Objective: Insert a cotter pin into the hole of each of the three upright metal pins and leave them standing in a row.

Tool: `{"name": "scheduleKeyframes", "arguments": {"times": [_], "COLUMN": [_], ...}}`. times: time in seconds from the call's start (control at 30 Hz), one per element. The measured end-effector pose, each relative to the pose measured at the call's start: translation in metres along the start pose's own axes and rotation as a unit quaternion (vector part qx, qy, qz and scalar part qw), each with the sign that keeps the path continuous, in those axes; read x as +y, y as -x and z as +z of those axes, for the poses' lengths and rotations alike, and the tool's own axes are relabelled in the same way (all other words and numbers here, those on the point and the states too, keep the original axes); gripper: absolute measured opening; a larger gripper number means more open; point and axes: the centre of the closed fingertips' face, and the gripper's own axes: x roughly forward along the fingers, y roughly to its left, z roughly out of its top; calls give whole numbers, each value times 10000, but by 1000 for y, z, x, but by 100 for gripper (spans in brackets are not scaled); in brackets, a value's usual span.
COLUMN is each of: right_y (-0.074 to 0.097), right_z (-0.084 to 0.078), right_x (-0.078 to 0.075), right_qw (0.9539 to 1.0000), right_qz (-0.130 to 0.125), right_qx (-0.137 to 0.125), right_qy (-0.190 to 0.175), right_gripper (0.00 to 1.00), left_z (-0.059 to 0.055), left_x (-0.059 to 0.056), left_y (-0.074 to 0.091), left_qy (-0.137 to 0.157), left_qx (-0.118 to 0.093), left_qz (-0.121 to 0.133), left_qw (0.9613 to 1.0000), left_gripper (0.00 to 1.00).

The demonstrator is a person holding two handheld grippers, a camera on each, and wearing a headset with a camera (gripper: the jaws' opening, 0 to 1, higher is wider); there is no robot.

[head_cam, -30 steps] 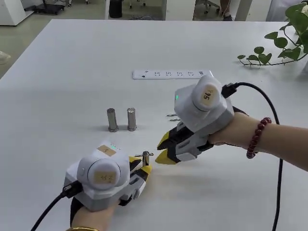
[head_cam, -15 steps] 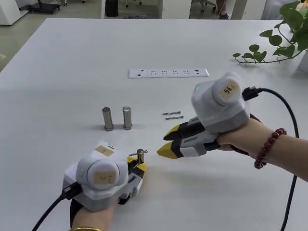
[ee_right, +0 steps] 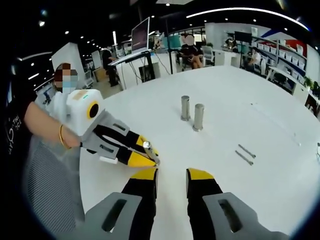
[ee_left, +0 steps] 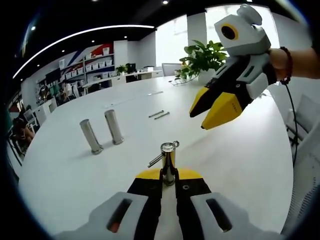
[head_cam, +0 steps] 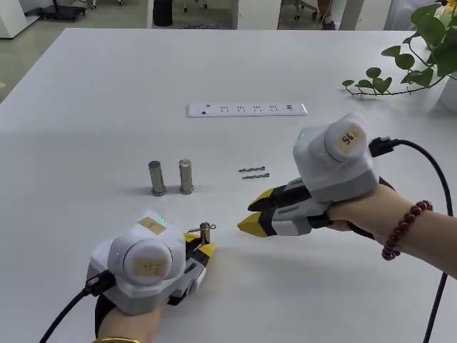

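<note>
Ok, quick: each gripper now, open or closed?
Left gripper: closed on the metal pin carrying a cotter pin.
Right gripper: open, empty.

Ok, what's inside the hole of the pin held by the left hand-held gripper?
A cotter pin crosses the metal pin through its hole; its middle stretch inside is hidden.

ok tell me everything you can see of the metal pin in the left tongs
The metal pin is a shiny, steel-looking cylinder, upright, its lower part clamped between the left tongs. A cotter pin passes crosswise through it near the top. It sits apart from the two bare pins, nearer the person.
</note>
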Motion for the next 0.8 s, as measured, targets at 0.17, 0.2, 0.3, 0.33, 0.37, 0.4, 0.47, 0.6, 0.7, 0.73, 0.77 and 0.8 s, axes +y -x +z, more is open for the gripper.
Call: {"name": "scheduleKeyframes", "arguments": {"times": [0.17,0.2,0.3,0.33,0.37,0.4,0.47,0.6,0.7,0.73,0.77,0.8], "right_y": [-1,-1,-2,-2,-2,-3,-3,-3,-4,-4,-4,-4], "right_z": [1,2,2,3,3,4,5,7,6,6,5,5], "right_x": [-2,0,1,1,1,1,1,2,1,1,0,0], "right_qw": [10000,9999,9998,9998,9998,9997,9997,9995,9995,9994,9994,9994], "right_qz": [-12,35,56,56,61,63,70,64,47,40,39,31], "right_qx": [-24,-56,-79,-84,-88,-101,-127,-175,-174,-177,-177,-177], "right_qy": [-57,-106,-169,-169,-176,-192,-212,-250,-267,-281,-291,-310], "right_gripper": [17,17,17,17,17,17,17,17,17,17,17,17], "left_z": [0,0,-1,-1,-1,-1,-2,-1,-1,0,0,1], "left_x": [3,4,7,8,10,12,16,22,27,29,30,32], "left_y": [1,1,2,3,3,4,4,6,6,7,7,7], "left_qy": [-65,-74,-93,-89,-105,-106,-103,-105,-118,-120,-111,-108], "left_qx": [45,43,52,51,54,63,68,76,85,74,69,61], "left_qz": [-54,-52,-63,-67,-65,-58,-45,-72,-91,-85,-83,-85], "left_qw": [10000,10000,9999,9999,9999,9999,9999,9999,9999,9999,9999,9999], "left_gripper": [6,6,6,6,6,6,6,5,5,5,5,5]}}
